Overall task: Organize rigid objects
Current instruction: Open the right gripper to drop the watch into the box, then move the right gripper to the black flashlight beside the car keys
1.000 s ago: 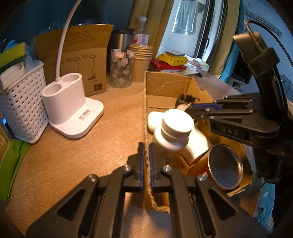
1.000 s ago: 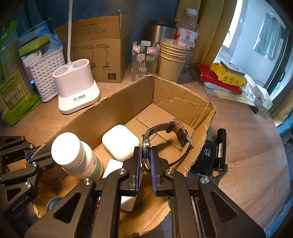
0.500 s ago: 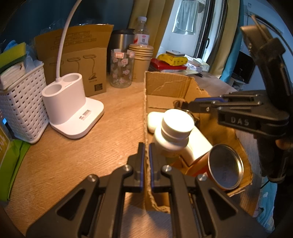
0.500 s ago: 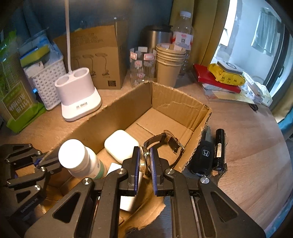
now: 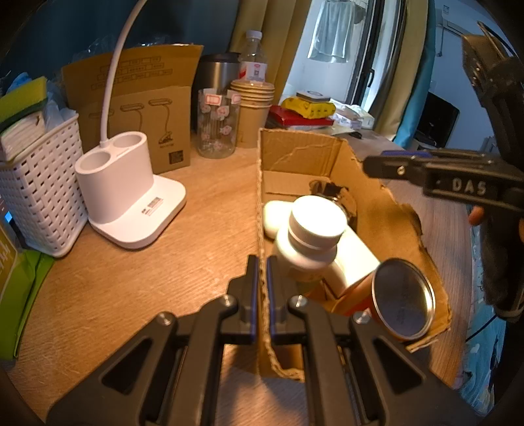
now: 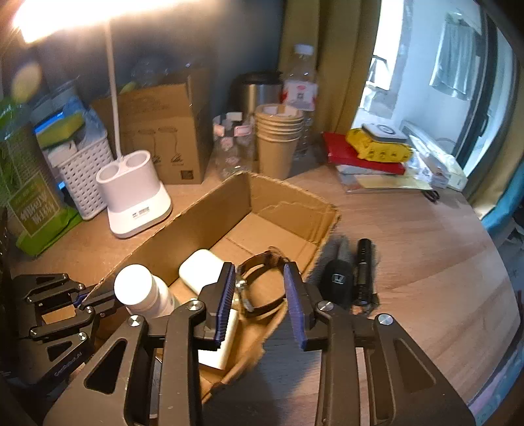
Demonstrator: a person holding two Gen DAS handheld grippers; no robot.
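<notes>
Your right hand-held gripper, jaws just parted and empty, is nearest the car key, lying lengthwise just right of the cardboard box.

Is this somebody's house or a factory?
Most likely a home, perhaps a bedroom desk. A white desk lamp stands on the wooden tabletop, yellow curtains hang by the window, and laundry hangs outside.

You've got the cardboard box mid-table. In it: bottle nearest you, earbud case behind it, watch to its right. Outside the box's right wall: car key, then flashlight. Lamp base sits left of the box; paper cups behind it.
</notes>
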